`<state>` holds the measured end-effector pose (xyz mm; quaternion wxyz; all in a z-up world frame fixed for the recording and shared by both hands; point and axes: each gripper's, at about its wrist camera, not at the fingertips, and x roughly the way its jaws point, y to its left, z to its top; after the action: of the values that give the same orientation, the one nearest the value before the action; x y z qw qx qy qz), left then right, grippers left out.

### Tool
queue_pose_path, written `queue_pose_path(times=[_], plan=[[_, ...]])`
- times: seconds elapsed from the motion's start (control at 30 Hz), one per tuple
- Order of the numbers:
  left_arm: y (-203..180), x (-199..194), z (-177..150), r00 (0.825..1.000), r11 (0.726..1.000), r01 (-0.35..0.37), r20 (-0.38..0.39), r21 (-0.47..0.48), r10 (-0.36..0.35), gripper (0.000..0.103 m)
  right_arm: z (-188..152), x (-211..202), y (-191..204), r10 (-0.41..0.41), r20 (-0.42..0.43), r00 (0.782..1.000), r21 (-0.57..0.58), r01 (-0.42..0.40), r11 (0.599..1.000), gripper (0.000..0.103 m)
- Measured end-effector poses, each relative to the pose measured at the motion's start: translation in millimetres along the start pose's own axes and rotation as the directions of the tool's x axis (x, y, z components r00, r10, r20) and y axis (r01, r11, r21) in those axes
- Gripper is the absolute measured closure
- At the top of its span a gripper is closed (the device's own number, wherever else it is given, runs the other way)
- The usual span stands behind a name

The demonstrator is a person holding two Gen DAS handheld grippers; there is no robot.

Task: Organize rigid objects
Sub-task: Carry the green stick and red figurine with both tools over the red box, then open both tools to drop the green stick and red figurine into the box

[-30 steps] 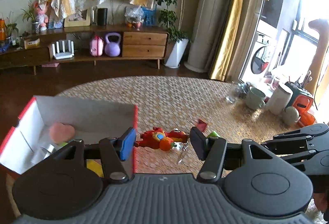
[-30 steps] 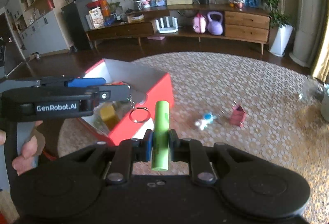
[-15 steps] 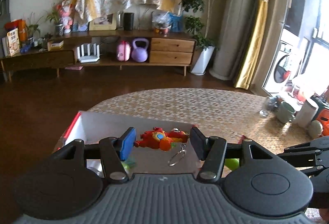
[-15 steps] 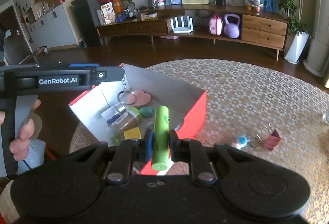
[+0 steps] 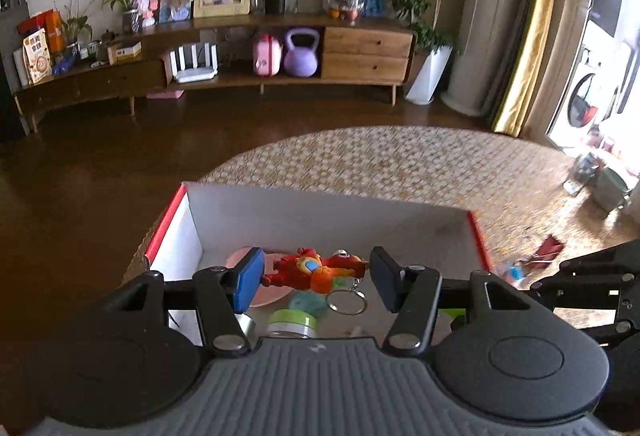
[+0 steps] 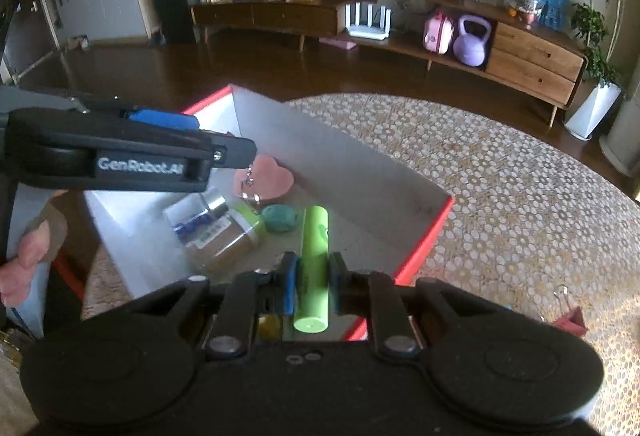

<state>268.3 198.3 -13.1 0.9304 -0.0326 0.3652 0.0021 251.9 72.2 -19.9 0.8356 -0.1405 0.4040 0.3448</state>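
Over an open red cardboard box with white inner walls [image 5: 192,236], the left gripper [image 5: 316,276] grips a red-and-orange figurine keychain [image 5: 316,268] end to end between its widely spaced fingers, the metal key ring [image 5: 346,302] dangling below. Beside it, the right gripper [image 6: 312,282] is clamped on a lime-green plastic cylinder [image 6: 314,264] pointing forward above the box. Inside lie a pink heart-shaped piece [image 6: 268,177], a teal lump [image 6: 280,218] and a green-lidded jar on its side [image 6: 224,236]. The box rests on a round patterned woven mat [image 6: 500,175], where a small dark red object [image 5: 548,248] lies well apart.
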Motion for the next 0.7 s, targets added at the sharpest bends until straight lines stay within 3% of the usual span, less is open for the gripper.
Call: queue_pose_path(times=[0.47,0.7], plan=[[2.2,75.7,-6.4,0.99,0.999,-0.045,-0.13,0.03,0.049,0.045,14.3,68.8,15.8,-0.04,-0.097,0.995,-0.069,0.033,0.997,0.088],[3.3,96.3,-5.3,0.972,0.999,-0.023,-0.235,0.039,0.032,0.045,14.2,85.8,22.4,-0.035,-0.129,0.991,-0.083,0.024,0.996,0.088]])
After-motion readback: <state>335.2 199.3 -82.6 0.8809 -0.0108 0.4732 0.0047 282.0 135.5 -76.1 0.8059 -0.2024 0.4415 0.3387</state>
